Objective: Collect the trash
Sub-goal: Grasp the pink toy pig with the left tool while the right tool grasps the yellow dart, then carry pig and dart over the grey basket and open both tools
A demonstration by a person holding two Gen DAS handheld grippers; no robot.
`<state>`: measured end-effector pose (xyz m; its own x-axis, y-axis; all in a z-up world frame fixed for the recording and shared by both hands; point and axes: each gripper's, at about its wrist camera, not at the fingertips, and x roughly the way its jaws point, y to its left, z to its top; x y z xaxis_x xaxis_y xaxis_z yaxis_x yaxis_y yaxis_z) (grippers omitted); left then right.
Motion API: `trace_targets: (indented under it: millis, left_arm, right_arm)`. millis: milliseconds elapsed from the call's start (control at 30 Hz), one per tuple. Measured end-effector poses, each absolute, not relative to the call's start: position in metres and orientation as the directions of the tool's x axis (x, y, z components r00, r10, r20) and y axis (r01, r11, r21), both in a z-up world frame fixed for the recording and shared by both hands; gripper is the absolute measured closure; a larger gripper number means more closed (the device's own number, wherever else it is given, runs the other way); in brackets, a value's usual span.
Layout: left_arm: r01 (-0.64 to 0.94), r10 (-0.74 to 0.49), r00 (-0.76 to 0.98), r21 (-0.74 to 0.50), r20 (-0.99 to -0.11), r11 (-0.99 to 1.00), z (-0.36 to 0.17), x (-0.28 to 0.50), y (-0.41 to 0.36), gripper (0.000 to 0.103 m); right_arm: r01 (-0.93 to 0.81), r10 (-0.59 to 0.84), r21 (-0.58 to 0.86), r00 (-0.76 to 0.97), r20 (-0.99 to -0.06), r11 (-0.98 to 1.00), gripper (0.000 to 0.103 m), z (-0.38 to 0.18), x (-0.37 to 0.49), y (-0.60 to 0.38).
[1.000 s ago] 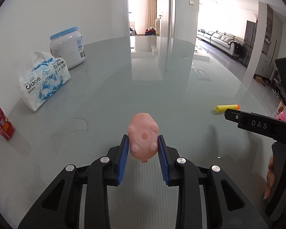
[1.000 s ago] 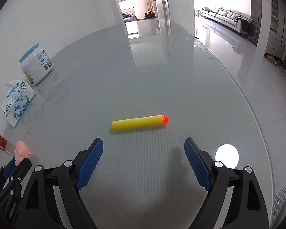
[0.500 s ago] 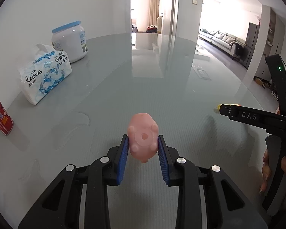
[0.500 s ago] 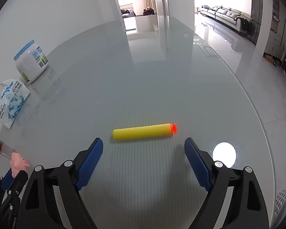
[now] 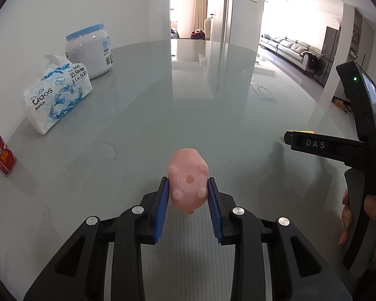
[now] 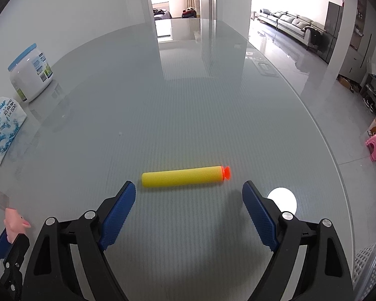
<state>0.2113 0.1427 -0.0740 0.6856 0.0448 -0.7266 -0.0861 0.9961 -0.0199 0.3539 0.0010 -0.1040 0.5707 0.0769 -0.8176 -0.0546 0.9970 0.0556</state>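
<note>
My left gripper [image 5: 187,188] is shut on a small pink rubber pig toy [image 5: 187,179], held above the glass table [image 5: 213,130]. The same pink pig toy [image 6: 13,222] shows at the left edge of the right wrist view. A yellow foam dart [image 6: 184,176] with an orange tip lies crosswise on the table. My right gripper [image 6: 189,188] stands open just short of the dart, one blue pad near each end, touching nothing. In the left wrist view the right gripper's body [image 5: 338,148] hides nearly all of the dart.
A tissue pack [image 5: 56,97], a white jar with a blue lid [image 5: 90,50] and a red can [image 5: 0,151] stand along the wall at the left. The table's curved edge [image 6: 338,165] runs at the right, with a perforated grey rim [image 6: 371,258] below it. A hand [image 5: 363,215] holds the right tool.
My right gripper has drawn closer to the yellow dart, which now sits lower in its view between the pads. The left gripper holds the pig still.
</note>
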Motion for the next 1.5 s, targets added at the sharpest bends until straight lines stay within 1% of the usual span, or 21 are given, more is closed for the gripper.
trace_targets:
  millis: [167,333,367,433,500,600,733,933,1133,1267,1400,1500]
  left_arm:
    - [-0.087,0.042,0.681,-0.024,-0.731,0.996,-0.075,0.212,0.143,0.073]
    - [-0.09,0.045,0.688,-0.024,-0.724,0.996,-0.072,0.211,0.144,0.073]
    - [-0.09,0.048,0.689,-0.021,-0.723,0.996,-0.072,0.211,0.143,0.073]
    - [-0.089,0.053,0.688,-0.011,-0.724,0.996,-0.073,0.211,0.141,0.073]
    - [-0.086,0.053,0.686,-0.009,-0.725,0.996,-0.073,0.212,0.14,0.073]
    - [-0.084,0.055,0.689,-0.004,-0.722,0.996,-0.073,0.21,0.139,0.073]
    - [-0.078,0.055,0.696,0.001,-0.716,0.997,-0.071,0.209,0.137,0.073]
    - [-0.062,0.048,0.71,0.006,-0.702,0.998,-0.065,0.205,0.132,0.073]
    - [-0.017,0.029,0.727,0.025,-0.686,1.0,-0.06,0.196,0.115,0.073]
    - [0.023,0.013,0.732,0.044,-0.681,0.999,-0.054,0.185,0.091,0.073]
    - [0.105,-0.053,0.733,0.036,-0.678,0.994,-0.048,0.17,0.051,0.073]
    - [0.197,-0.134,0.718,0.015,-0.683,0.98,-0.046,0.161,0.004,0.073]
  right_arm:
    - [-0.055,0.045,0.016,0.574,-0.818,0.998,0.02,-0.106,0.356,0.009]
    - [-0.054,0.051,0.024,0.576,-0.816,0.998,0.021,-0.106,0.355,0.009]
    - [-0.057,0.052,0.023,0.579,-0.814,0.998,0.023,-0.106,0.354,0.009]
    - [-0.066,0.054,0.019,0.587,-0.808,0.998,0.031,-0.105,0.352,0.01]
    - [-0.074,0.057,0.016,0.592,-0.804,0.997,0.036,-0.104,0.35,0.011]
    - [-0.081,0.067,0.023,0.593,-0.802,0.996,0.037,-0.104,0.349,0.011]
    - [-0.091,0.108,0.066,0.603,-0.791,0.994,0.038,-0.1,0.34,0.008]
    - [-0.107,0.115,0.06,0.639,-0.76,0.992,0.038,-0.085,0.302,-0.001]
    - [-0.085,0.128,0.096,0.66,-0.74,0.992,0.038,-0.069,0.247,-0.043]
    - [-0.041,0.102,0.101,0.686,-0.72,0.994,0.038,-0.06,0.203,-0.085]
    - [0.028,0.069,0.127,0.711,-0.7,0.992,0.038,-0.053,0.163,-0.137]
    - [0.089,0.03,0.136,0.723,-0.69,0.987,0.038,-0.047,0.132,-0.179]
